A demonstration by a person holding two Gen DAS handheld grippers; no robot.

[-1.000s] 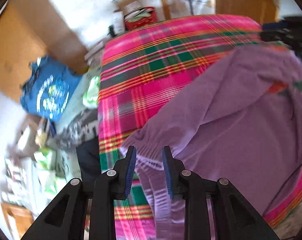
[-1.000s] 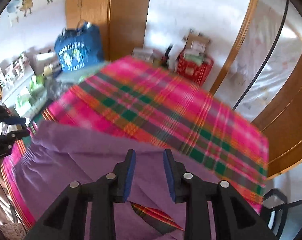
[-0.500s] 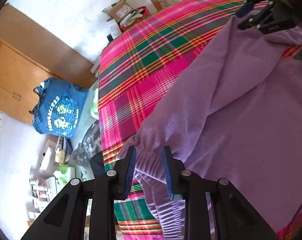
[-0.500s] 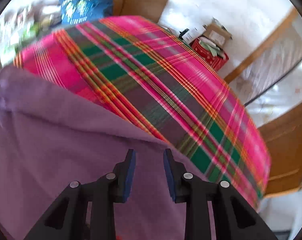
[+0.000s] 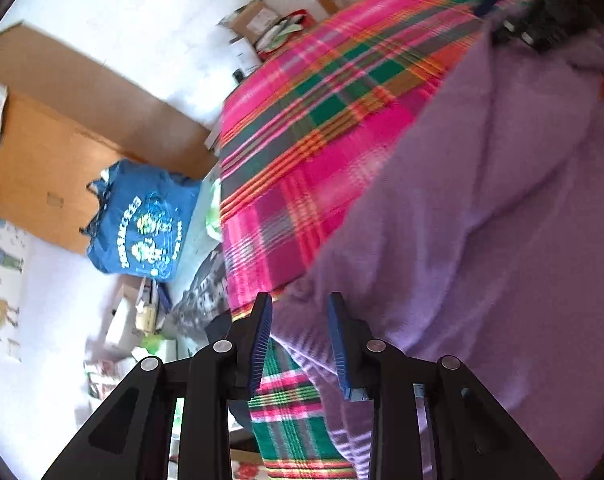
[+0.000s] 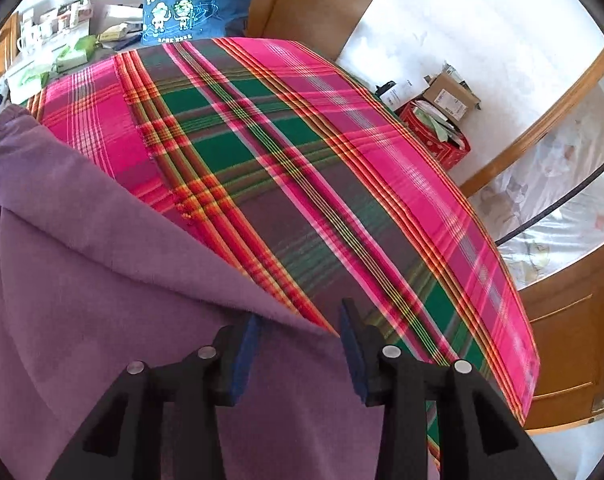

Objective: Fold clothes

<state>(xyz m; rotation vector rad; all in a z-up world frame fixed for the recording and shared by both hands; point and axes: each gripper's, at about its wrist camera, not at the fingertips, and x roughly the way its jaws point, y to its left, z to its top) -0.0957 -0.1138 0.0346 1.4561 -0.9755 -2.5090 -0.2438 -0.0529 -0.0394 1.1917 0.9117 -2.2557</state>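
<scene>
Purple garment (image 6: 114, 320) lies spread on the plaid bedcover (image 6: 322, 168), covering the near portion; far portion of the cover is bare. Judged reason for this layout: cloth is laid flat on a broad soft surface so a fold line can be set, w/ one gripper at each end of the same long edge to keep that edge straight. Right gripper (image 6: 298, 340): jaws have just been opening and now stand clearly apart; the garment's edge runs between and under the pads, but a gap shows on both sides, so nothing is clamped; reads as a release after laying the edge down. Left gripper (image 5: 298, 332): jaws part-open, approx. mid width; the gathered corner of the garment (elastic-type hem) sits between the pads. The right-hand pad looks to touch cloth, the left-hand pad shows a gap, so a firm grip cannot be confirmed; treat as not clamped. Pose: both grippers are pitched steeply down toward the bed, fingers pointing away from the person. In the left view the bed edge runs diagonally, i.e. that unit is rolled, and it hangs over the bed's side edge, w/ the cover draping down below its fingers. Right gripper shows as a dark blurred shape at top right of the left view, at the far end of the garment edge. Beyond the bed: blue tote bag (image 6: 194, 4), red basket (image 6: 434, 136) w/ boxes, wooden wardrobe (image 6: 314, 0). Next step, as judged: re-grip for the next fold.
</scene>
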